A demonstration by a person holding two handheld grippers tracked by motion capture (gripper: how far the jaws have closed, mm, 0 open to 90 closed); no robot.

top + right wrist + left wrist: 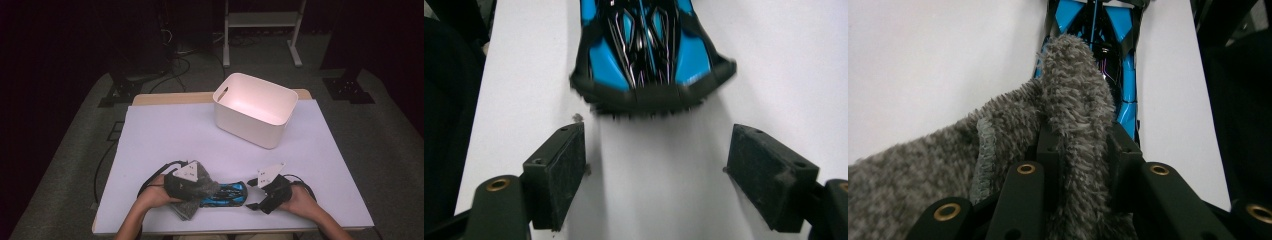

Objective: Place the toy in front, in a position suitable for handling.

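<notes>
A blue and black toy car (226, 193) lies near the table's front edge, between the two hands. A fluffy grey cloth (197, 192) is draped over the car's left end. My left gripper (199, 186) is shut on a fold of this grey cloth (1075, 115), with the car (1123, 75) just beyond it. My right gripper (251, 192) stands open at the car's right end; in the right gripper view the car (649, 50) sits just past the pads (561, 170), and only bare table lies between the jaws.
A white bin (255, 107) with a handle slot stands empty at the back centre-right of the white table (165, 135). Cables trail from both grippers. A white frame stands on the floor behind the table.
</notes>
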